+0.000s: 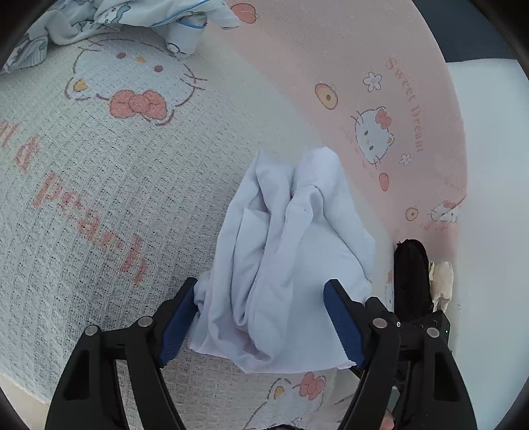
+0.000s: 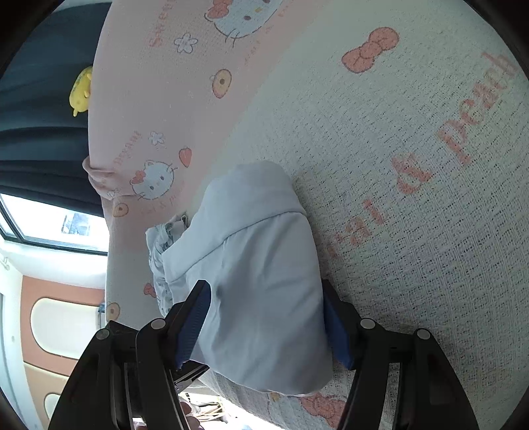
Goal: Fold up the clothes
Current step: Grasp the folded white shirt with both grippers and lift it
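Two grippers frame the same pale blue garment [image 1: 284, 264], each with black plastic arms and ribbed dark blue pads. The left gripper [image 1: 264, 317] has its jaws spread around a crumpled, soft-creased end of the cloth; the left pad [image 1: 177, 325] touches the fabric edge, while whether the other pad presses on it cannot be told. The right gripper [image 2: 264, 321] stands wide around a smoother, folded bundle [image 2: 258, 291] of the garment, and the cloth fills the gap from pad to pad, though a firm pinch cannot be made out. A printed lining or second layer peeks from the bundle's left side, too small to read.

The garment lies on a bed near where a white waffle-weave blanket [image 1: 99, 205] with pink lettering and cartoon cats meets a smooth pink sheet [image 1: 363, 66]. More light printed clothes [image 1: 109, 20] lie crumpled at the blanket's far end, cut off by the lens rim. Beyond the bed, a yellow plush toy [image 2: 81, 89] sits against dark curtains [image 2: 43, 99], with a window [image 2: 49, 221] below.
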`<action>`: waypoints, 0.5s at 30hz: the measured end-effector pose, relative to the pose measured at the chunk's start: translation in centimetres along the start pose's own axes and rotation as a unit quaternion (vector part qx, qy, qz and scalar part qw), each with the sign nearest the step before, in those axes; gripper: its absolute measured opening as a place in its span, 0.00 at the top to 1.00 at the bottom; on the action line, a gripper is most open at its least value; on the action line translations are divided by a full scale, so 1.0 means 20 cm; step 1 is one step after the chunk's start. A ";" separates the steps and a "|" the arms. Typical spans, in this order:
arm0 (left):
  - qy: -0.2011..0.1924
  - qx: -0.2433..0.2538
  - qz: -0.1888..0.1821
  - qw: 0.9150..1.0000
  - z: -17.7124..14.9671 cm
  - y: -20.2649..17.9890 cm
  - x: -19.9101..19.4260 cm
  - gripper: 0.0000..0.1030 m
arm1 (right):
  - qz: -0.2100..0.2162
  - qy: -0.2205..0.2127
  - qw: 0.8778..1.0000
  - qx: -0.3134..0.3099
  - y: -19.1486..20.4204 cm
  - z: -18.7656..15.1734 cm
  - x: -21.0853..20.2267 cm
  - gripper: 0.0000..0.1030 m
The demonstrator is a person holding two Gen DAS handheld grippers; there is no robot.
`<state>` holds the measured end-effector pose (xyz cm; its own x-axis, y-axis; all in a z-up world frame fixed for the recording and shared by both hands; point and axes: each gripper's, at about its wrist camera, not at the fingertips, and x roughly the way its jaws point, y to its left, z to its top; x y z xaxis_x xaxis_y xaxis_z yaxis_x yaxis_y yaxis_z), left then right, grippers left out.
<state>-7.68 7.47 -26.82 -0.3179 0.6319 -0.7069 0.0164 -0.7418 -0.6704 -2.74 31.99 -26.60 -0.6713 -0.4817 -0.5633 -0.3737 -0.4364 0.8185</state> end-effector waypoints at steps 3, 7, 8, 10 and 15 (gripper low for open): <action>-0.006 0.011 0.021 1.000 -0.02 0.01 -0.01 0.51 | -0.026 -0.011 0.999 -0.016 0.03 -0.01 0.01 0.40; -0.009 0.027 0.035 0.999 -0.03 -0.02 0.00 0.54 | -0.080 -0.018 0.996 -0.046 0.09 -0.03 0.04 0.46; -0.008 0.035 0.042 0.998 -0.04 -0.03 0.00 0.54 | -0.091 -0.017 0.994 -0.054 0.11 -0.03 0.04 0.46; -0.005 0.052 0.055 0.997 -0.05 -0.06 0.01 0.54 | -0.113 -0.016 0.991 -0.071 0.14 -0.04 0.06 0.46; -0.003 0.108 0.099 0.989 -0.08 -0.13 0.05 0.53 | -0.160 -0.022 0.982 -0.100 0.20 -0.05 0.08 0.49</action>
<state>-6.64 10.41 -26.19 -0.3349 0.4689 -0.8173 -0.1243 -0.8818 -0.4550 -4.69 28.59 -24.30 -0.5692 -0.2642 -0.7786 -0.4399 -0.7021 0.5599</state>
